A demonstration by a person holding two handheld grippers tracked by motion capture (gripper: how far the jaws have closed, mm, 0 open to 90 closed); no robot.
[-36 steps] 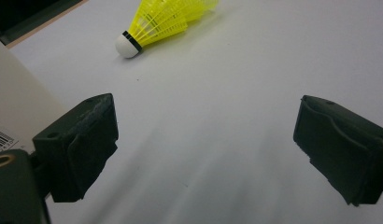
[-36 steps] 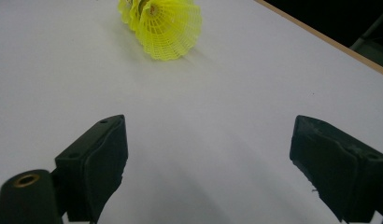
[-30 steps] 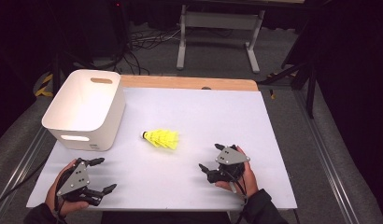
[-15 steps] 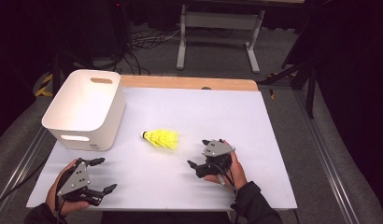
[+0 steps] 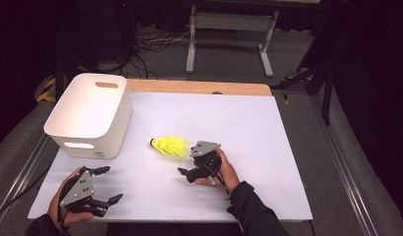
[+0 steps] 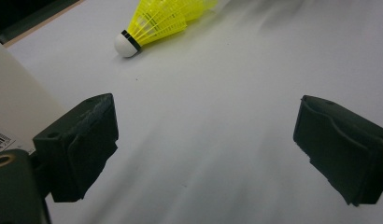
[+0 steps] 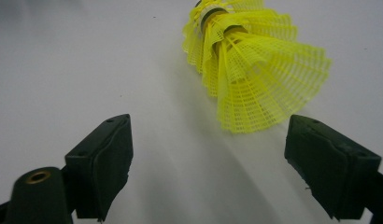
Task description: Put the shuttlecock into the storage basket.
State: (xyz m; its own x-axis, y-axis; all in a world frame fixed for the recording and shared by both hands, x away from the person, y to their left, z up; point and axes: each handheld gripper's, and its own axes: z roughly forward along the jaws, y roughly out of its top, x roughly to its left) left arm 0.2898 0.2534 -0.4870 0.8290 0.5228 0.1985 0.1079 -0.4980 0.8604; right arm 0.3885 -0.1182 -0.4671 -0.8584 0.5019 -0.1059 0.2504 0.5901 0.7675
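Near the middle of the bench lies a yellow shuttlecock [image 5: 171,146] on its side, cork toward the white bin [image 5: 89,114]. Just behind its skirt, the right gripper [image 5: 186,172] gapes wide, seemingly lining up to grasp. Left gripper [image 5: 107,184], also open, waits at the front-left corner.

Overhead light floods white table [image 5: 268,147]; surrounding floor falls into deep shadow. Yellow shuttlecock [image 5: 170,146] vivid, slightly overexposed in high view. Soft shadows under bin [image 5: 86,115]. Left gripper view: far edge motion-blurred. Right gripper view: mesh sharp, near jaws soft, faint streaks across table surface.
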